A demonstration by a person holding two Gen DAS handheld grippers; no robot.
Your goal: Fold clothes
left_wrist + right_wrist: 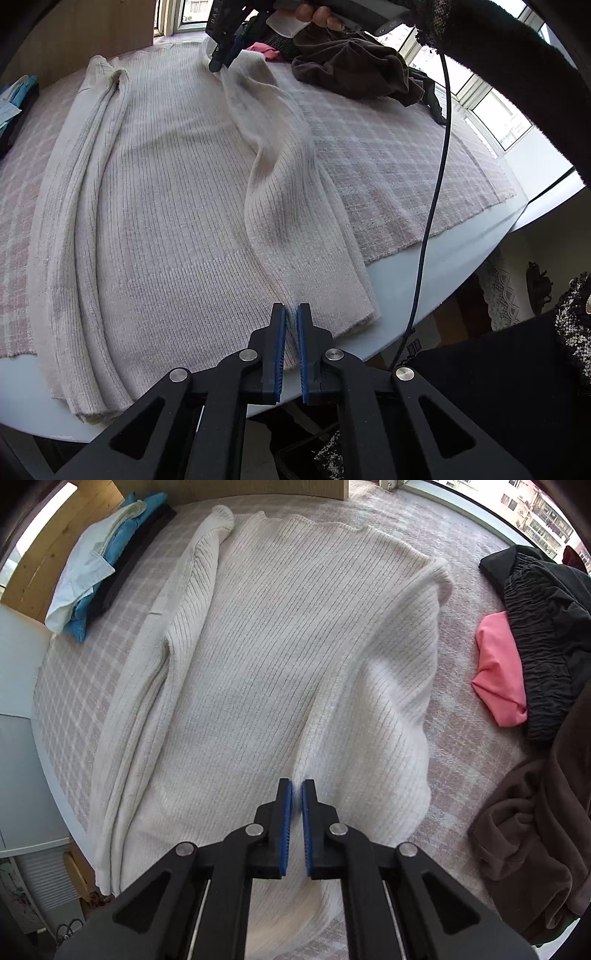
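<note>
Both grippers, left (290,314) and right (296,789), pinched on cream sweater (177,192) folds, hem at table edge (399,280).

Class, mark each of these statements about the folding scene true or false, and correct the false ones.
1. The cream ribbed sweater lies spread on a checked cloth. True.
2. The left gripper pinches a fold of the sweater near its hem. True.
3. The right gripper is wide open above bare table. False: its jaws are nearly closed on a ridge of the sweater.
4. The pink garment sits on top of the sweater. False: it lies apart from it on the cloth, against a dark heap of clothes.
5. A folded stack with a blue item lies beside one sleeve. True.
</note>
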